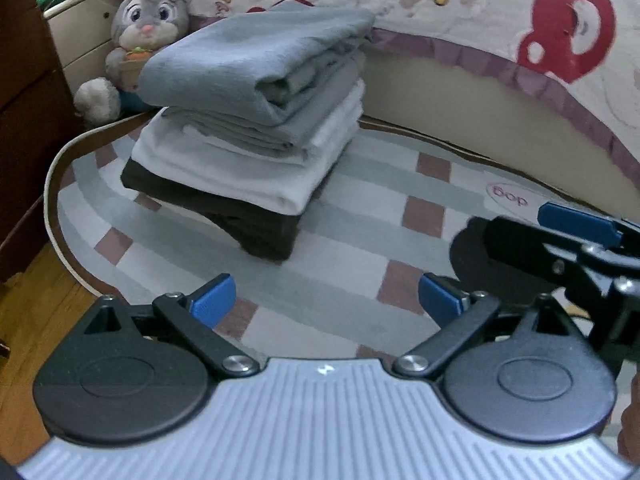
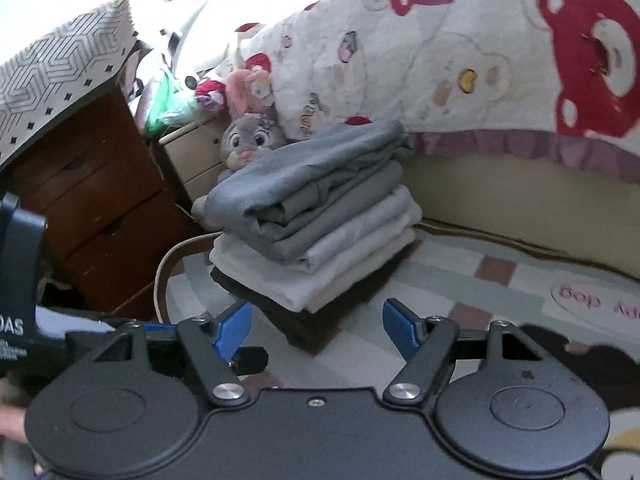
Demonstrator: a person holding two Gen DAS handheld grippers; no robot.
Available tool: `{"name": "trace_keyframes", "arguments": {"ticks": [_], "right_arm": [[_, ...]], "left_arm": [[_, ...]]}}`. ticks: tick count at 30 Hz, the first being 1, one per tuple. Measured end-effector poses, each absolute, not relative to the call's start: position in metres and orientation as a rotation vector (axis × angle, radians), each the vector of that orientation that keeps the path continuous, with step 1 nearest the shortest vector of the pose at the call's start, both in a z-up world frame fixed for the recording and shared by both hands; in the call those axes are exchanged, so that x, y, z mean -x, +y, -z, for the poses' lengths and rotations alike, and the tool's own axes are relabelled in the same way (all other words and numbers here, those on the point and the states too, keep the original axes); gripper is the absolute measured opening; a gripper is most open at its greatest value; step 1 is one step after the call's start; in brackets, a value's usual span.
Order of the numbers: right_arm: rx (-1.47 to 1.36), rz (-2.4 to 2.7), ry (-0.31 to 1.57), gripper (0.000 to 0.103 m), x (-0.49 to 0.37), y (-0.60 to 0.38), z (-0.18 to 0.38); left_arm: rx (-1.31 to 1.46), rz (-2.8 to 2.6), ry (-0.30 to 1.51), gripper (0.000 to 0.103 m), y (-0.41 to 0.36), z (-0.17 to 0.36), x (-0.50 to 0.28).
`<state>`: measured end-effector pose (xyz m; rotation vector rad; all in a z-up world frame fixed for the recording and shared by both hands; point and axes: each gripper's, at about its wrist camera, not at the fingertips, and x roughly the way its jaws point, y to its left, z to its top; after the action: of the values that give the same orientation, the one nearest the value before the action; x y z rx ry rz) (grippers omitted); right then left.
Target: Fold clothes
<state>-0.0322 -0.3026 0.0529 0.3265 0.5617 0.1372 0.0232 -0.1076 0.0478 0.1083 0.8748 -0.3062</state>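
My left gripper (image 1: 326,300): grey ribbed housing w/ small white logo, two black round discs, black link arms on silver screws, blue textured pads (image 1: 212,300). My right gripper (image 2: 316,326): same build but all-black housing, one small centre screw, blue pads (image 2: 234,330).

Soft matt cloth stack (image 1: 248,120)
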Motion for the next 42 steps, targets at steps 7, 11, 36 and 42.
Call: {"name": "trace_keyframes", "arguments": {"ticks": [7,11,36,42], "right_arm": [[-0.276,-0.073,0.582,0.077,0.067,-0.289,-0.056],[-0.282,-0.069,0.603,0.078,0.074,-0.286,-0.057],[-0.302,-0.040,0.620,0.078,0.088,-0.302,-0.050],[-0.323,-0.049,0.626,0.078,0.089,-0.305,-0.049]], "left_arm": [[-0.129,0.294,0.876,0.101,-0.105,-0.051,-0.008],[-0.157,0.302,0.890,0.101,-0.105,-0.053,-0.002],[-0.211,0.276,0.883,0.101,-0.127,-0.053,0.008],[-0.224,0.272,0.864,0.101,-0.129,-0.055,0.010]]}}
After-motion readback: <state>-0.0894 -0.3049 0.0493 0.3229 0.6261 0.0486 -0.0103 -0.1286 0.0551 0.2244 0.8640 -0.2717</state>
